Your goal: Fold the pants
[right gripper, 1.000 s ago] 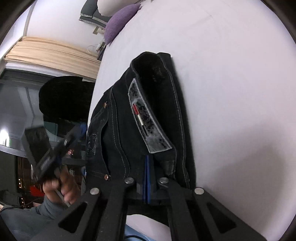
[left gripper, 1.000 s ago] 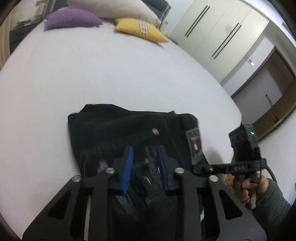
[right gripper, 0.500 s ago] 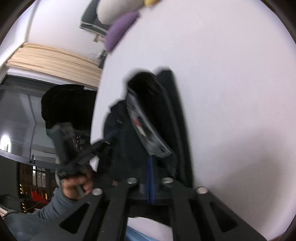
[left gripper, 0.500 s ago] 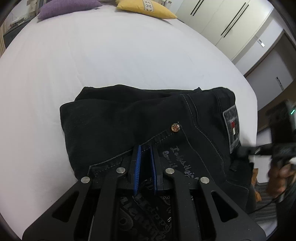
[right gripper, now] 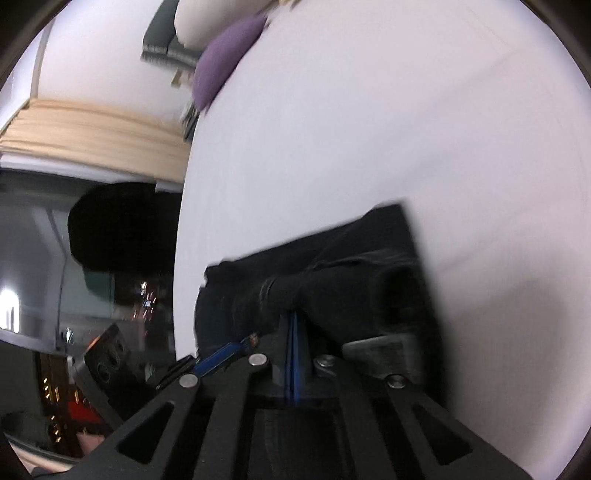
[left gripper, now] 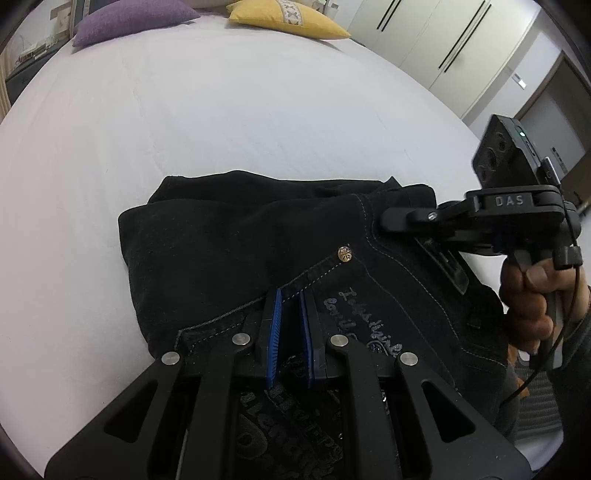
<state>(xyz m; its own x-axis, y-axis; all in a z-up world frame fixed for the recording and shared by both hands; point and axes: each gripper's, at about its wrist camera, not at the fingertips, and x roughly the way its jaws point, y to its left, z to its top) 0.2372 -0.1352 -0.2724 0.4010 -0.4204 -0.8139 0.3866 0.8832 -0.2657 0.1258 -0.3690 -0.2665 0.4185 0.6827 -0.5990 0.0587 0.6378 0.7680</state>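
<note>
The black pants (left gripper: 236, 251) lie folded in a compact stack on the white bed (left gripper: 221, 122), with a brass rivet and grey pocket stitching showing. My left gripper (left gripper: 289, 295) is nearly shut on the pocket edge of the pants, blue pads pinching the cloth. My right gripper (right gripper: 294, 317) is shut on the waistband end of the pants (right gripper: 332, 280); that view is blurred. The right gripper's body and the hand holding it show at the right of the left wrist view (left gripper: 517, 218).
A purple pillow (left gripper: 129, 16) and a yellow pillow (left gripper: 284, 18) lie at the head of the bed. White wardrobe doors (left gripper: 436, 40) stand at the far right. A beige curtain (right gripper: 92, 129) and a dark window are beyond the bed's left edge.
The left gripper closed on the pocket edge and holds it. The right gripper, still shut on the waistband, swung sharply and lifted that end of the pants; its view is blurred.
</note>
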